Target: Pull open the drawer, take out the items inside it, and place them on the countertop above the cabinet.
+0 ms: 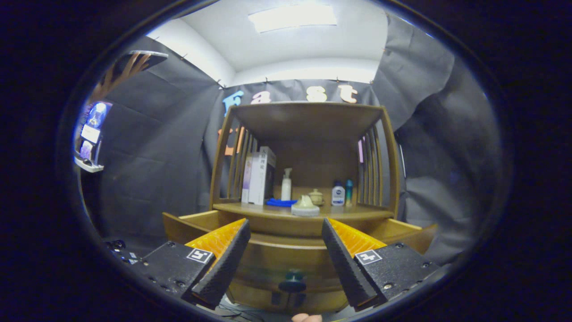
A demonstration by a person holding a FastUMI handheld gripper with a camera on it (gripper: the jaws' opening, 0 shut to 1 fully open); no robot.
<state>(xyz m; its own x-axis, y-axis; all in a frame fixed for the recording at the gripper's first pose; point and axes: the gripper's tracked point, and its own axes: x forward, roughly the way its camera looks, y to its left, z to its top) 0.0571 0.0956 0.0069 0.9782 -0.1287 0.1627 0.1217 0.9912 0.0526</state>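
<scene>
Wooden countertop (277, 209) carries boxes (261, 175), bottles (338, 195), blue cloth (280, 202).

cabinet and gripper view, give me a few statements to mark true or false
1. The fingers are spread apart with nothing between them. True.
2. The drawer is pushed fully shut. False: it stands pulled out below the countertop.
3. A white pump bottle stands on the countertop. True.
4. The white boxes lie flat beside the right slats. False: they stand upright by the left slats.
5. The blue item lies inside the drawer. False: it lies on the countertop.
</scene>
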